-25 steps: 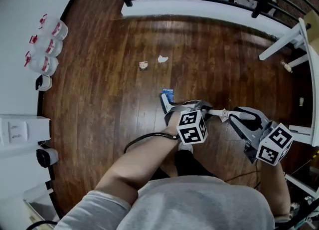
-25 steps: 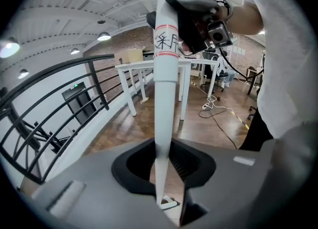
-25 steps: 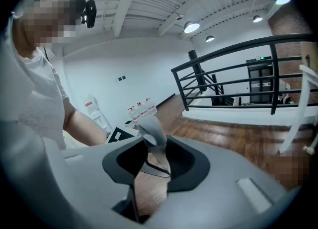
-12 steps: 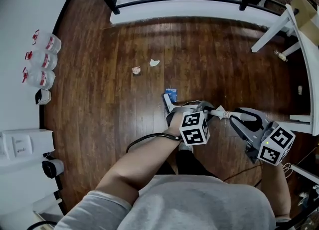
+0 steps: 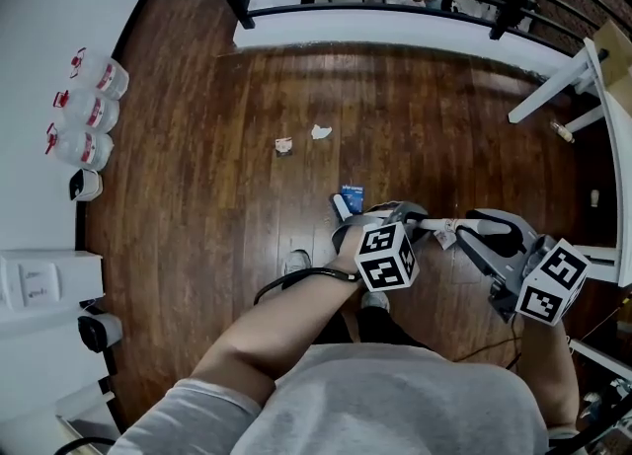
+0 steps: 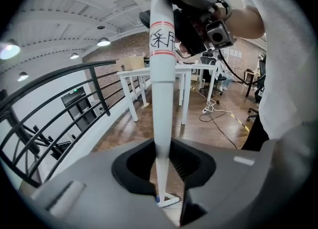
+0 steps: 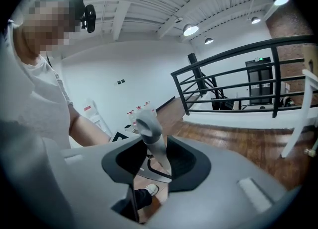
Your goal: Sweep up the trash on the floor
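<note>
1. A paper scrap and a second scrap lie near each other on the wood floor.
2. The broom's lower end is on the floor short of both scraps; the blue bit there is probably the head.
3. My left gripper is clamped on the white broom pole.
4. My right gripper is clamped on the pole's grey top end.
5. Bottles stand by the wall, well apart.

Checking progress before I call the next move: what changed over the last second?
A shoe has stepped forward into the head view. The left gripper stays shut on the broom handle, the right gripper on its grey top. Both paper scraps lie unswept where they were.
</note>
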Demonstrator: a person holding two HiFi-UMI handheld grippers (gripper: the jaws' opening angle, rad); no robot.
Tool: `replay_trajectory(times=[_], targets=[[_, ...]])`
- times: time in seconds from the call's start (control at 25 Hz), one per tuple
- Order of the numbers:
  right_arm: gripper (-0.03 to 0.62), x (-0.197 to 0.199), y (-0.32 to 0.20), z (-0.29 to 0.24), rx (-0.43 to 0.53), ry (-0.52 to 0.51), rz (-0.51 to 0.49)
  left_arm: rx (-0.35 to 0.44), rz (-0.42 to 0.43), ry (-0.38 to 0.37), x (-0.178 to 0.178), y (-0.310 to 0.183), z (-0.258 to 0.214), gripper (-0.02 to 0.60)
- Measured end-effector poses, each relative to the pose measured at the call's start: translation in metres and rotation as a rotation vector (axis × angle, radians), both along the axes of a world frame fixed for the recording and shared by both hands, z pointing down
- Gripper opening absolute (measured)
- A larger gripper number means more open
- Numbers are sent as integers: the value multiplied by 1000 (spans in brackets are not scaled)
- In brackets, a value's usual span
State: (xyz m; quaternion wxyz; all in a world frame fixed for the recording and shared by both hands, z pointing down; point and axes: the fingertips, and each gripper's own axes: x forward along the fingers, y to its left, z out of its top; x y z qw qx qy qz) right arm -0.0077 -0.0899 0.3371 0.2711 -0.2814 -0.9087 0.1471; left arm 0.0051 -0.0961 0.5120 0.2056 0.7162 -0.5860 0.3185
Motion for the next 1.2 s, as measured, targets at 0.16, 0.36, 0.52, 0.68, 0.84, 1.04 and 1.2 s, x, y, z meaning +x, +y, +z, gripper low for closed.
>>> replay_trajectory(times=[0.16, 0.36, 0.52, 0.68, 0.84, 1.04, 1.2], targets=[[127, -36, 35, -10, 31, 3, -23, 22, -3, -1, -32, 28, -10, 86], [130, -84, 96, -18, 62, 3, -46, 17, 5, 5, -79, 82, -17, 86], [135, -118, 147, -25, 61, -19, -59, 7, 8, -18, -118, 130, -23, 85], [137, -155, 194, -28, 41, -47, -65, -1, -3, -50, -163, 179, -26, 84], [137, -197, 232, -24, 3, -70, -54, -23, -17, -83, -211, 225, -23, 83], [133, -235, 259, -7, -55, -89, -14, -82, -12, -116, -256, 267, -9, 83], [129, -254, 271, 16, -81, -95, 8, -144, 4, -131, -280, 288, 11, 83]])
